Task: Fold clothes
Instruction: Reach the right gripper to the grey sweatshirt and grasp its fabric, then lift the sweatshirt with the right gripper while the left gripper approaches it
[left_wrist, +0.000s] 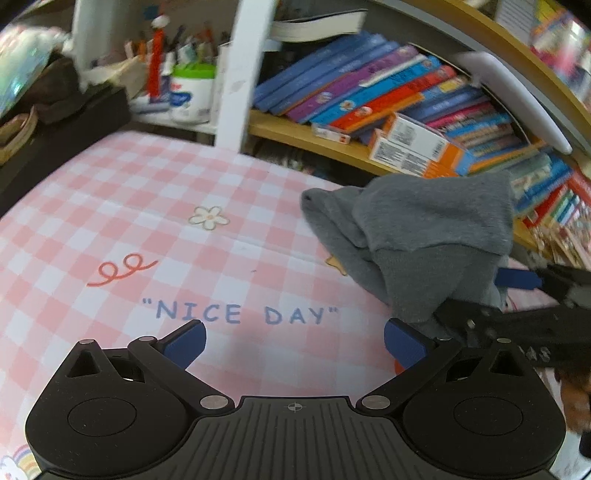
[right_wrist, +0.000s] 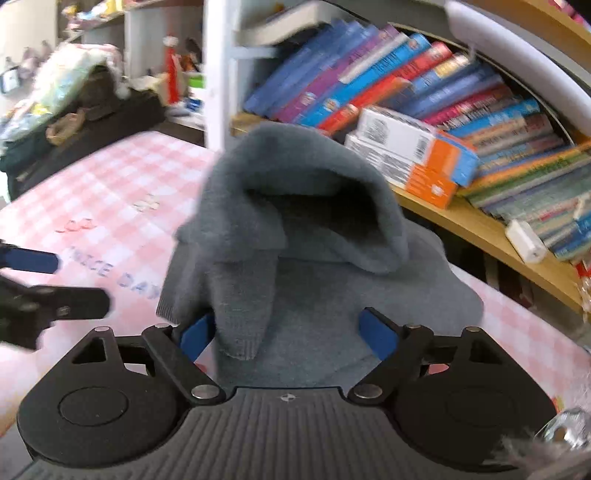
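Note:
A grey knitted garment (left_wrist: 417, 236) lies bunched on the pink checked tablecloth (left_wrist: 147, 192) at the right of the left wrist view. My left gripper (left_wrist: 293, 338) is open and empty above the cloth, left of the garment. My right gripper (right_wrist: 288, 334) is open, its blue pads either side of the grey garment (right_wrist: 295, 229), which drapes between them; a sleeve or flap hangs down by the left pad (right_wrist: 195, 334). The right gripper also shows in the left wrist view (left_wrist: 524, 284), and the left gripper in the right wrist view (right_wrist: 33, 273).
A wooden bookshelf (left_wrist: 332, 142) with many slanted books (left_wrist: 369, 81) and orange boxes (left_wrist: 417, 147) runs behind the table. A white post (left_wrist: 240, 74) stands at the back edge. A dark box (left_wrist: 55, 140) with clutter sits at the far left.

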